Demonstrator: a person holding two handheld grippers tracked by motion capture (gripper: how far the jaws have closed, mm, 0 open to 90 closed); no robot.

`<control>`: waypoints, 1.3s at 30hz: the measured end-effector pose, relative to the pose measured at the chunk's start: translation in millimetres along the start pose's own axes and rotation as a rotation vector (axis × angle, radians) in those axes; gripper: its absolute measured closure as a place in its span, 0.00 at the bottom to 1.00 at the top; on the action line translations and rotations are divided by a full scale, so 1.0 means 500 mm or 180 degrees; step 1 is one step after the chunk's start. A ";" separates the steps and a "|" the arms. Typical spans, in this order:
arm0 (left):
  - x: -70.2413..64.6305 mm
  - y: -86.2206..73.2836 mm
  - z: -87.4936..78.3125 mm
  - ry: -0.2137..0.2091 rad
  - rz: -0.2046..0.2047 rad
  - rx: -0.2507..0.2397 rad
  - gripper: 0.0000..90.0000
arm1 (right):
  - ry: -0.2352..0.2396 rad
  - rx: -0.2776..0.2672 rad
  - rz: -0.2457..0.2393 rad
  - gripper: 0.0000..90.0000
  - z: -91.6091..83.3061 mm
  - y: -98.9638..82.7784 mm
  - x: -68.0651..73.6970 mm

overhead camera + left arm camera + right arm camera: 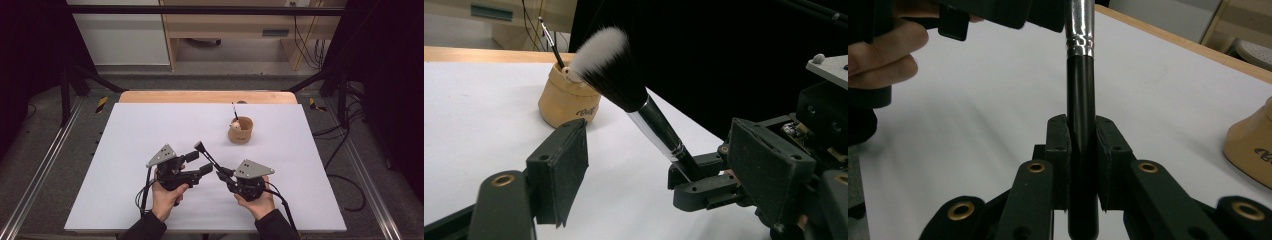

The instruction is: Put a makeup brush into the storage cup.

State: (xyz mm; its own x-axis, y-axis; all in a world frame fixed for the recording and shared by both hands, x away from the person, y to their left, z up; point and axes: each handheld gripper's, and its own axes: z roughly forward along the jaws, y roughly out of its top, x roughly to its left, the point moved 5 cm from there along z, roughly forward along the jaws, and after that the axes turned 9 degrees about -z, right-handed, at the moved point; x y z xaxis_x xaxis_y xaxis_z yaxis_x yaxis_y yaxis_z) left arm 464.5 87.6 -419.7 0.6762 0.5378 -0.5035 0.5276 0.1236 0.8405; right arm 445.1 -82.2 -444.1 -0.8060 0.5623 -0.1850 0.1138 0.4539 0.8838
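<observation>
Starting at your left: your left gripper (pixel 200 162) sits near the front of the white table (pixel 140 130), pointing to the right toward your other hand, its jaws standing wide with nothing pressed between them. In the left gripper view, the makeup brush (pixel 634 105) rises in the gap ahead of those jaws, but neither pad touches it.

Move to the middle and you find the brush itself. Its long axis runs on a slant: the black handle end is low and to the right, the ferrule and bristle head climb up and away to the left, toward the far side of the table. In the high view, the head (pixel 199 146) ends just beyond your left gripper's fingertips. So the free part of the brush, ferrule and head, lies right in front of the left jaws, crossing their opening at an angle rather than along it.

Further right, your right gripper (pixel 223 175) is clamped narrowly on the brush's black handle; the right gripper view shows both pads (pixel 1058 150) pressing the handle just below the silver ferrule (pixel 1079 30).

Farthest right and further back stands the tan cup (pixel 240 130), well apart from both grippers, with a thin brush (pixel 234 111) sticking out of it.

The left gripper is the nearer one to the upper shaft, so I judge it is set to take over there; turn its jaws square to the slanted axis.
</observation>
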 end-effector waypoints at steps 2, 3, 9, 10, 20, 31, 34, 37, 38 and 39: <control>0.000 0.000 0.001 -0.0008 -0.0025 0.0001 0.28 | 0.0002 -0.0014 0.0005 0.88 0.003 0.004 0.004; 0.000 -0.001 0.002 -0.0016 -0.0030 0.0004 0.29 | 0.0014 -0.0017 -0.0009 0.88 0.005 0.005 0.005; -0.001 -0.003 0.002 -0.0052 -0.0048 0.0021 0.37 | 0.0038 -0.0022 -0.0012 0.88 0.014 0.009 0.013; -0.001 -0.004 0.002 -0.0062 -0.0061 0.0025 0.39 | 0.0044 -0.0024 -0.0006 0.88 0.015 0.009 0.014; 0.000 -0.007 -0.001 -0.0104 -0.0164 0.0026 0.57 | 0.0071 -0.0043 -0.0014 0.88 0.018 0.011 0.023; 0.006 -0.006 -0.005 -0.0104 -0.0288 0.0006 0.68 | 0.0109 -0.0092 -0.0022 0.88 0.020 0.014 0.030; 0.008 -0.007 -0.006 -0.0096 -0.0309 0.0006 0.71 | 0.0127 -0.0105 -0.0019 0.88 0.021 0.015 0.032; 0.009 -0.006 -0.007 -0.0100 -0.0324 0.0003 0.74 | 0.0141 -0.0109 -0.0023 0.88 0.021 0.015 0.033; 0.009 -0.006 -0.007 -0.0103 -0.0327 0.0004 0.74 | 0.0143 -0.0105 -0.0022 0.88 0.021 0.015 0.034; 0.009 -0.006 -0.008 -0.0103 -0.0326 0.0003 0.75 | 0.0145 -0.0105 -0.0020 0.88 0.022 0.014 0.034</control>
State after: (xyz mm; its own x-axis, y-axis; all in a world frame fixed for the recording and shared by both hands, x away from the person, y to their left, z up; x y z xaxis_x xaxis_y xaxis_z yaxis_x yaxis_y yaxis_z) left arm 463.8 92.7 -423.8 0.6349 0.4952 -0.5931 0.5953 0.1758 0.7840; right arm 438.6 -62.1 -445.5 -0.8323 0.5271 -0.1717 0.0898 0.4339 0.8965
